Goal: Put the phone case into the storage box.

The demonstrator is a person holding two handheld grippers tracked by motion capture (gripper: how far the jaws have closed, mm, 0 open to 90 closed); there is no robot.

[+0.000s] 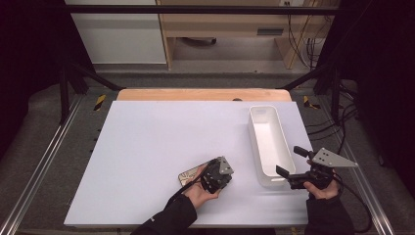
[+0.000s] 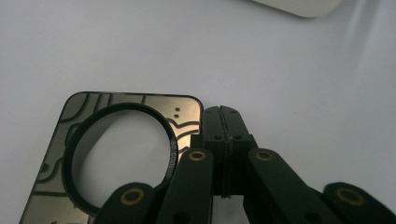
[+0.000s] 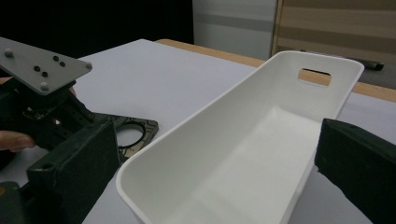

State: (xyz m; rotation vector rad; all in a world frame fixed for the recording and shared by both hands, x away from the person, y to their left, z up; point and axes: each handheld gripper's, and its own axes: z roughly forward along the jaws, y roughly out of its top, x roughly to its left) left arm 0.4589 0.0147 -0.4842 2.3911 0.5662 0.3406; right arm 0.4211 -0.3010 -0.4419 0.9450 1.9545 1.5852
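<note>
A flat metal plate [image 1: 192,174] with rounded corners, a glossy mirror-like face and a large round hole is seen lying on the matte white table [image 1: 161,142], to the left of a long white plastic bin [image 1: 269,139] and near the table's front edge. In the high view the plate is partly covered by the left gripper [image 1: 215,177], held in a hand [image 1: 198,193] in a dark sleeve.

In the left gripper view finer detail is given: dark curved lines are etched into the plate [image 2: 119,154], the hole is ringed by a black band with small lettering, and two tiny dots are seen near the upper corner. The left gripper [image 2: 223,126] is shown with its jaws pressed flat together, nothing between them, their tips lying just beside the plate's right edge; whether they touch it cannot be told.

The bin is smooth, thin-walled and rounded at the corners, and it is empty. A slot-shaped handle cut-out in the far end wall of the bin [image 3: 243,154] is made plain by the right gripper view, where the wood edge of the table shows through it. There the right gripper [image 3: 219,172] is seen with its jaws spread wide, one on either side of the bin's near end, not pressing on it. In the high view the right gripper [image 1: 289,164] is placed at the bin's near right corner.
</note>
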